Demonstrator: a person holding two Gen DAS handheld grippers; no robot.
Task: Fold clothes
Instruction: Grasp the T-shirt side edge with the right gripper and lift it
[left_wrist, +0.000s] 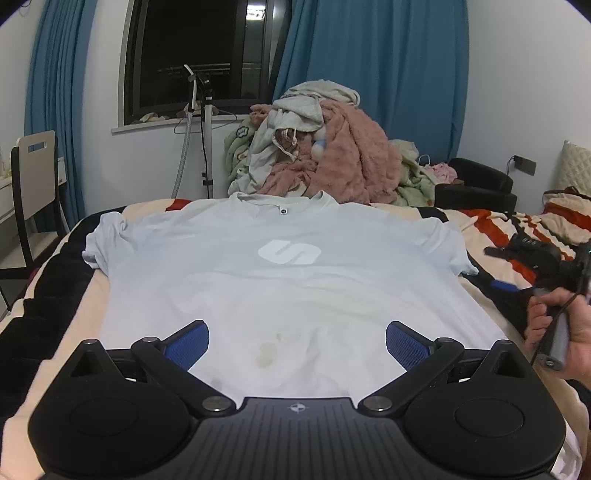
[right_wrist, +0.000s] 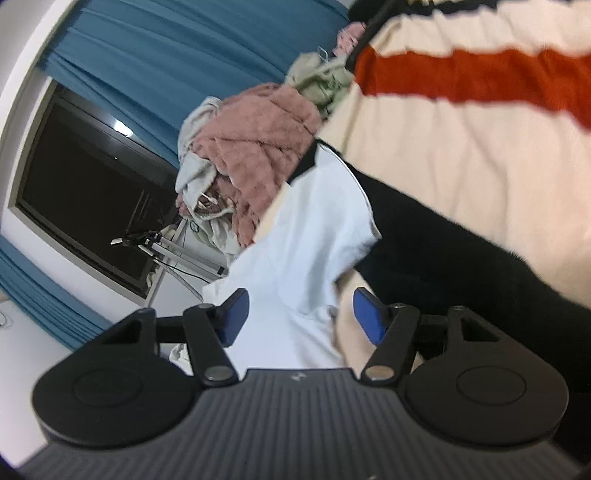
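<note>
Stained pale-blue T-shirt (left_wrist: 280, 273) lies flat

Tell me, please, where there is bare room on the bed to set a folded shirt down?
Bare striped blanket lies right of the T-shirt, toward the right gripper, and a narrower strip along its left edge. Behind the collar, the clothes heap crowds it.

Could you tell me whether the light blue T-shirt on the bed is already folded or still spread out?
Spread out. The T-shirt lies flat on the bed, both sleeves extended, collar and chest logo showing, no fold made.
</note>
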